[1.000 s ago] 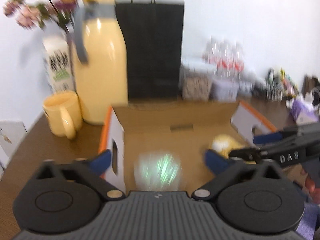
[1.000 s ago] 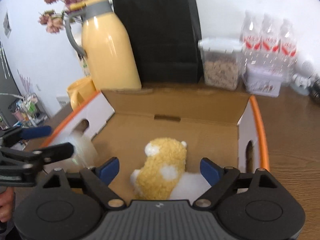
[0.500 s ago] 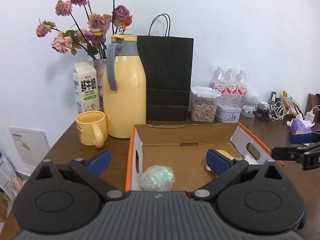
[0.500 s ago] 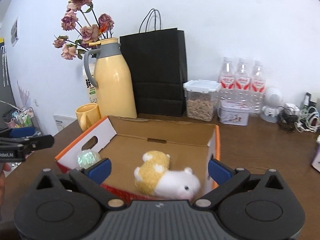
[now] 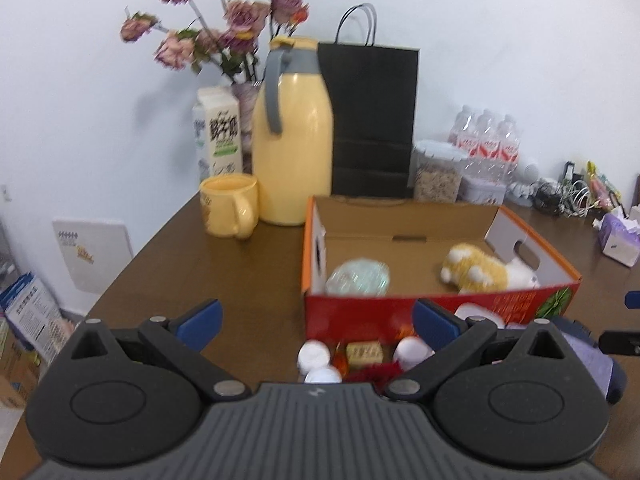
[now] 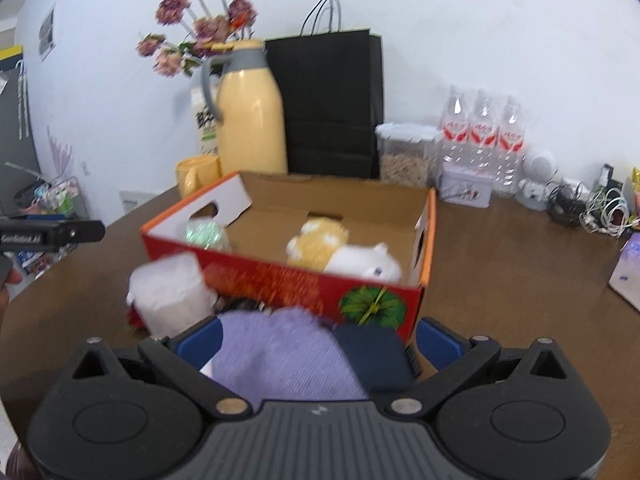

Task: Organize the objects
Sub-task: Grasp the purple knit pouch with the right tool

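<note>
An open red cardboard box [image 5: 436, 308] [image 6: 304, 276] stands on the brown table. Inside lie a pale green ball [image 5: 359, 278] [image 6: 204, 234] at the left and a yellow and white plush hamster [image 5: 486, 269] [image 6: 344, 252] at the right. In front of the box lie small items: white round pieces [image 5: 314, 354], a tan block [image 5: 363, 352], a white roll [image 6: 172, 292], a lilac cloth [image 6: 280, 354] and a dark blue item [image 6: 372, 354]. My left gripper [image 5: 316, 322] is open and empty, short of the box. My right gripper [image 6: 318, 338] is open above the lilac cloth.
Behind the box stand a yellow jug [image 5: 294, 148], a yellow mug [image 5: 230, 204], a milk carton [image 5: 218, 136], dried flowers [image 5: 224, 36], a black paper bag [image 5: 370, 120], a food jar [image 5: 438, 176], water bottles [image 5: 486, 144] and cables [image 5: 568, 198]. A tissue pack [image 5: 618, 236] lies at the right.
Both grippers have pulled back and up from over the box. The box's red front and the small items before it have come into view.
</note>
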Demonstrator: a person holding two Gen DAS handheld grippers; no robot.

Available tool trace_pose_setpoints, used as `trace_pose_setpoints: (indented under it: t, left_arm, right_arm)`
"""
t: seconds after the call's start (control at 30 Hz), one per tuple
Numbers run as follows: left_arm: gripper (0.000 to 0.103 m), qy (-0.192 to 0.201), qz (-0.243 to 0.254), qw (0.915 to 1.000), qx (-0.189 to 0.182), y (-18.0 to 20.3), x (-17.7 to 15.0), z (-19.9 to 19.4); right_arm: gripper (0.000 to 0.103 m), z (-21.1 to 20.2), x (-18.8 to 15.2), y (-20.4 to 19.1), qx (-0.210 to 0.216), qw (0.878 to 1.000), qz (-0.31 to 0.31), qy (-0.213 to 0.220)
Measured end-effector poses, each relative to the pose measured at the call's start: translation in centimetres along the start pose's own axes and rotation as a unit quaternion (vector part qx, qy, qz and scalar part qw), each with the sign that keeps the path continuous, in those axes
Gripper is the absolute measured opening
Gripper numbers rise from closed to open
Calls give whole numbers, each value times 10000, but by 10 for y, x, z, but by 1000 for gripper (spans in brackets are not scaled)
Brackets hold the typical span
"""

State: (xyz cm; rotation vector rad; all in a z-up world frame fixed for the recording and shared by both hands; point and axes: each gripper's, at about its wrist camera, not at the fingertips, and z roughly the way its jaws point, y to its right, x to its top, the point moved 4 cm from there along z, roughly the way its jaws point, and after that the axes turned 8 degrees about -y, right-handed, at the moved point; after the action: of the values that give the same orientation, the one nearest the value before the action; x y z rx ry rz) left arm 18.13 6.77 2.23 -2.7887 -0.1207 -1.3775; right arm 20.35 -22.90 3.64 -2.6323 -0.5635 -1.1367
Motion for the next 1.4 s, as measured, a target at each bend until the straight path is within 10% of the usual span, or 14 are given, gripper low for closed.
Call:
trace_pose_setpoints:
  t: [0.8, 1.4]
  left_arm:
    - [103, -656, -217, 9974, 210, -23, -44, 26]
    - [103, -709, -251, 9972, 45, -22, -46, 38]
  right_arm:
    - [101, 57, -19, -27, 54, 9969, -519, -596]
    - [39, 41, -18, -22, 297, 9981, -305, -442]
